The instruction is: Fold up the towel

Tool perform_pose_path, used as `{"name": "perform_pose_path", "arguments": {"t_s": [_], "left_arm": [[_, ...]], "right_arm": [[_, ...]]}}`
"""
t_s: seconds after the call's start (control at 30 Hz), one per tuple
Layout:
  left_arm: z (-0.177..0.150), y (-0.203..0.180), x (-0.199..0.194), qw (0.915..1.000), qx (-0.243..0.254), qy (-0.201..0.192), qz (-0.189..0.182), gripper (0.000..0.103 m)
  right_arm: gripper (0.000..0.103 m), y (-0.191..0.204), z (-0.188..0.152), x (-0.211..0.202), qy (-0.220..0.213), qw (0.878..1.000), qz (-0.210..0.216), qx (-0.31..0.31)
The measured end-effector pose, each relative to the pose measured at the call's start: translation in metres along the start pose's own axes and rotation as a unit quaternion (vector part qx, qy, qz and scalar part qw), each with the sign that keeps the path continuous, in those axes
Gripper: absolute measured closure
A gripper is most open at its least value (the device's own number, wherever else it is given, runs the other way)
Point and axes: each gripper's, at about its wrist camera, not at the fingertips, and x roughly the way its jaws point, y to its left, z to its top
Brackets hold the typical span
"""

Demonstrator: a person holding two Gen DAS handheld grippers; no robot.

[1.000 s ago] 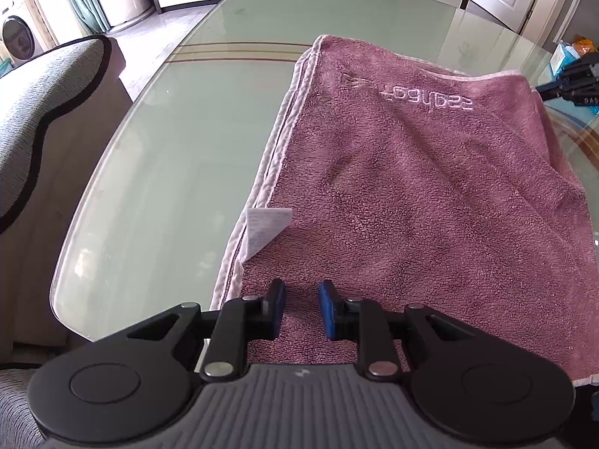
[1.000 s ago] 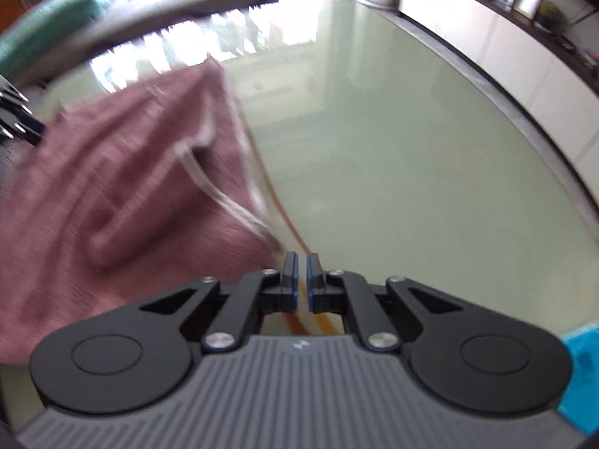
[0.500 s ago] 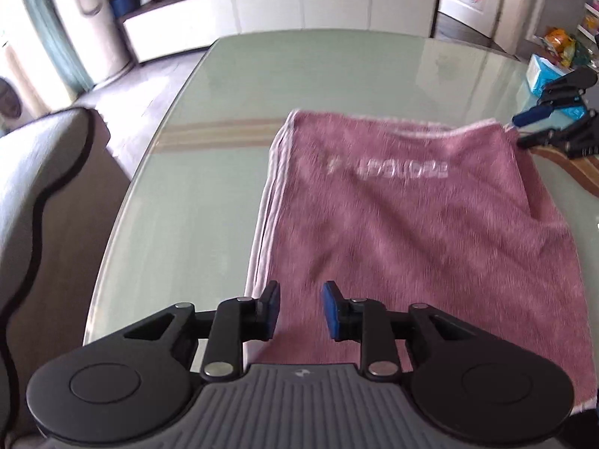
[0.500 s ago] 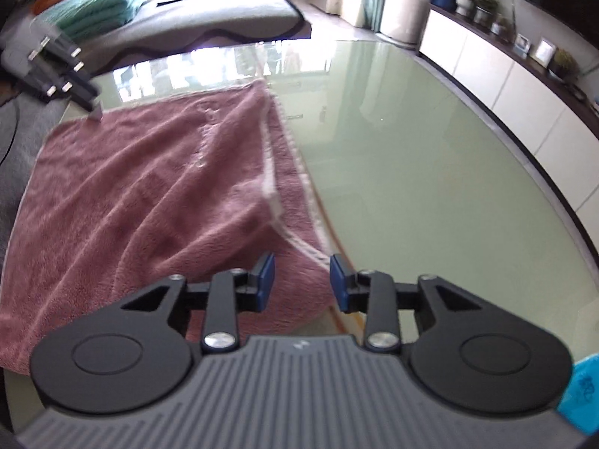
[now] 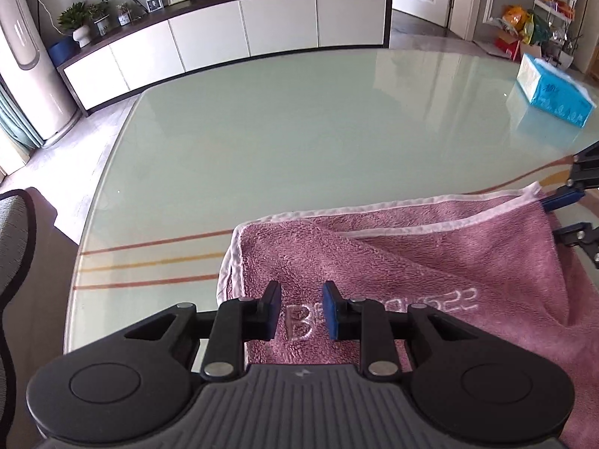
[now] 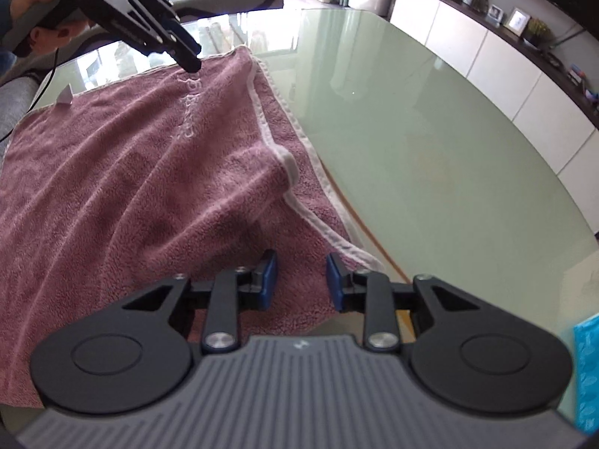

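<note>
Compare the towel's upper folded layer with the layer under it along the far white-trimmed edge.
Upper layer: its white hem stops short of the edge and humps up in a wrinkle; it bears the embroidered lettering.
Lower layer: it sticks out past the upper one, and its hem lies flat on the glass table, plain where showing.
Both are the same pink terry with white trim.

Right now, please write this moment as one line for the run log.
towel: folded once, edges uneven | left gripper: open over towel | right gripper: open over towel | table
</note>
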Motion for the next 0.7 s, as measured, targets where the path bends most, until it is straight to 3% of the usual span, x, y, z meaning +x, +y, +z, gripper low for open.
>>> {"name": "perform_pose_path", "arguments": {"t_s": [0.27,0.43,0.57,0.7], "left_arm": [[-0.010,0.000,0.012,0.9997,0.017,0.018,0.007,0.076],[-0.009,-0.002,0.013,0.9996,0.019,0.018,0.012,0.075],[-0.010,-0.002,0.011,0.9997,0.013,0.015,0.014,0.075],[-0.012,0.001,0.010,0.9998,0.002,0.013,0.015,0.075]], "right_arm": [[0.078,0.002,-0.001,0.001,-0.003,1.000,0.000,0.013],[0.094,0.006,0.001,0.001,-0.005,1.000,-0.003,0.017],[0.101,0.006,-0.001,-0.003,-0.008,0.999,-0.024,0.032],[0.102,-0.006,-0.009,-0.012,-0.012,0.995,-0.060,0.073]]}}
